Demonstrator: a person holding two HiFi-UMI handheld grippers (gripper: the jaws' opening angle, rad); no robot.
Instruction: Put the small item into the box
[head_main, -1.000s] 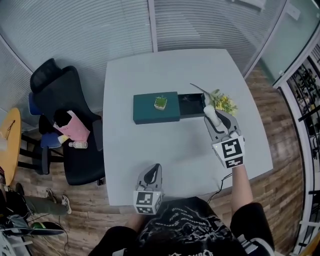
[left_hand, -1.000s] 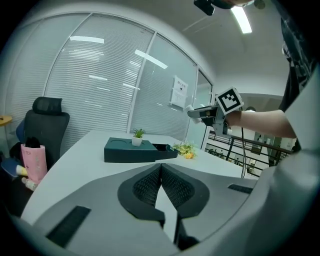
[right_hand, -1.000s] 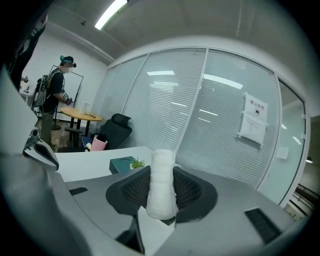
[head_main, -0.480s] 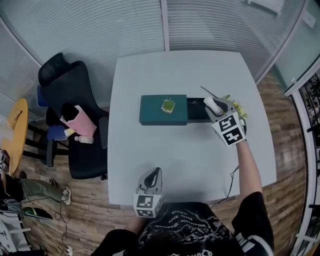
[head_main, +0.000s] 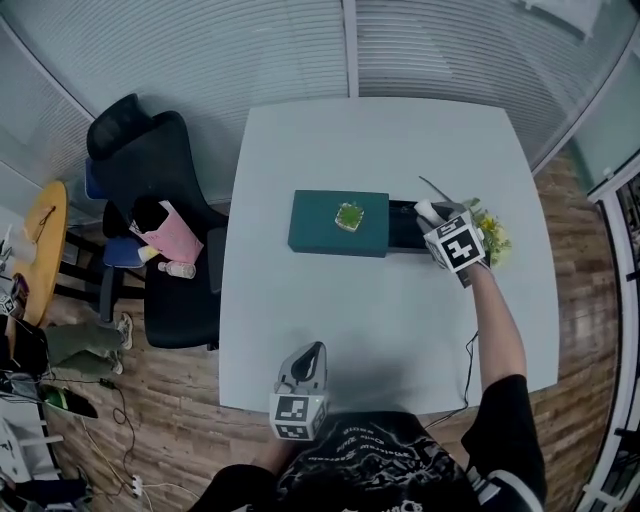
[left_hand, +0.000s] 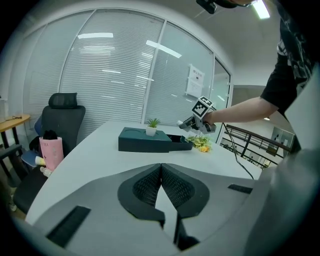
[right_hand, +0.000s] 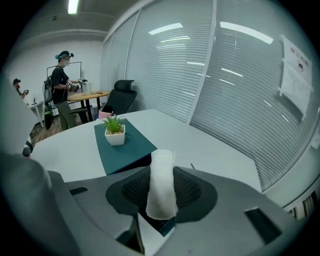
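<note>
Right hand-held gripper (head_main: 432, 218): clamped on small white item (right_hand: 161, 185), right of centre, at open right end of green box (head_main: 338, 224) | Left hand-held gripper (left_hand: 161, 167): jaws together, empty, lower centre by worktop (head_main: 300, 300) edge

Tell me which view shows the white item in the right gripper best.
The right gripper view: the white item stands large and central, pinched between the jaws. The head view shows only its small end by the box; the left gripper view shows only a distant speck.
</note>
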